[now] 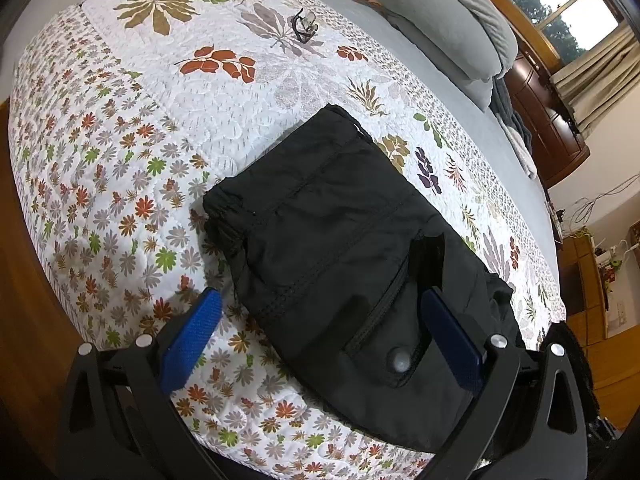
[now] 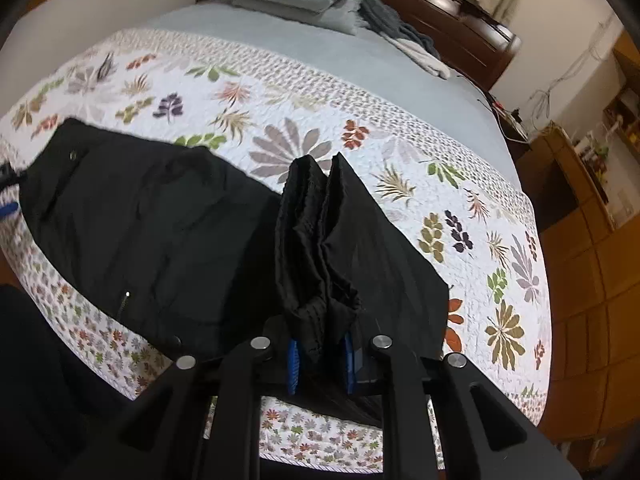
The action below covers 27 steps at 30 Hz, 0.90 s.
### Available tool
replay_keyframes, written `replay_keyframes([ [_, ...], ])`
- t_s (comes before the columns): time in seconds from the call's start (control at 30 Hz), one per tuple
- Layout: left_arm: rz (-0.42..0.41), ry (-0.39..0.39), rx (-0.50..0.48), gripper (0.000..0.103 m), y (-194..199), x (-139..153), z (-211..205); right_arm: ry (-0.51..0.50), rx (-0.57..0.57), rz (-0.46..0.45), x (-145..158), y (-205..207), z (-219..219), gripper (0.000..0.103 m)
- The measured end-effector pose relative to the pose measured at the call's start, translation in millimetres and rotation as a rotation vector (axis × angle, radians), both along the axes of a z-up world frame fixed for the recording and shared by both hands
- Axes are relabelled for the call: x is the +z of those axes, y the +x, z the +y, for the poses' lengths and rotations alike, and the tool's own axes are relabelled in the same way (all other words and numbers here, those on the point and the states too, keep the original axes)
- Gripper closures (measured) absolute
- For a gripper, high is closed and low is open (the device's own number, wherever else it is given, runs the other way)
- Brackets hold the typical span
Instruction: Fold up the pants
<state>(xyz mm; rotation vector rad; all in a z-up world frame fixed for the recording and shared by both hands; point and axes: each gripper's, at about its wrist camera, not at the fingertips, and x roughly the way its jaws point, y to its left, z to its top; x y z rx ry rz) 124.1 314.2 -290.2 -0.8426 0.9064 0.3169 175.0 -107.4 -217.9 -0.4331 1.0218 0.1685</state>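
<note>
Black pants (image 1: 332, 216) lie partly folded on a floral quilt (image 1: 160, 120), waistband end toward me, with a pocket snap (image 1: 401, 362) near the front. My left gripper (image 1: 322, 332) is open and low over that end. Its left pad (image 1: 192, 336) is above the quilt and its right pad (image 1: 452, 336) is over the black cloth. In the right wrist view my right gripper (image 2: 321, 362) is shut on a bunched fold of the pants' leg cloth (image 2: 320, 240), held above the rest of the pants (image 2: 140, 220).
A pair of glasses (image 1: 306, 26) lies far back on the quilt. Grey pillows (image 1: 440, 20) and folded blankets (image 2: 404, 40) sit by a dark wooden headboard (image 2: 460, 20). The bed edge and wooden floor (image 2: 580, 300) are to the right.
</note>
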Motion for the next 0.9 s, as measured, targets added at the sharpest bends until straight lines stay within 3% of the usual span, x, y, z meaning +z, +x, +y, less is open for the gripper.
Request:
replay_keyframes([
  [0.2, -0.012, -0.015, 0.008, 0.003, -2.5, -0.7, 2.2, -0.129, 0.066, -0.002, -37.3, -8.8, 40.4, 0.086],
  [0.53, -0.018, -0.023, 0.008, 0.003, -3.2, -2.0, 5.3, -0.258, 0.151, 0.005, -88.1, -20.6, 80.8, 0.086],
  [0.9, -0.028, -0.035, 0.005, 0.003, -1.4, -2.1, 3.9, -0.256, 0.207, 0.029, -119.2, -25.0, 87.3, 0.084],
])
